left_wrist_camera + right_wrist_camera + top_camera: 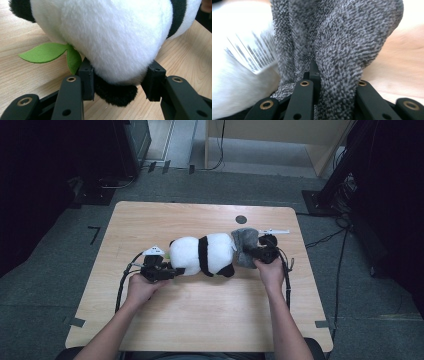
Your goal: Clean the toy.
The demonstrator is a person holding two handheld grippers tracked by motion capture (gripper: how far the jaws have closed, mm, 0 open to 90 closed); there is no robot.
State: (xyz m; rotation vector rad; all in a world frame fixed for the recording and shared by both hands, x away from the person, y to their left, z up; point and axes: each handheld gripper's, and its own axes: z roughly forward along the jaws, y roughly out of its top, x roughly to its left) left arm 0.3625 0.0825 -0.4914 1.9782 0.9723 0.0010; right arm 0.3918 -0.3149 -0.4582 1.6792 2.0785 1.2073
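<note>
My left gripper [172,270] pinches the plush panda's [202,254] end, my right gripper [252,253] clamps a fold of grey cloth [244,245] bunched at its other end. Panda lies mid-table [200,320]; I'd say the cloth has hardly started going over it, most remains

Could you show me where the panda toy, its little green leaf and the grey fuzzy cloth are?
panda toy [207,254], high view, on its white body.
green leaf [42,53], left gripper view, on the longer leaf blade.
grey fuzzy cloth [337,40], right gripper view, on its bunched middle.
</note>
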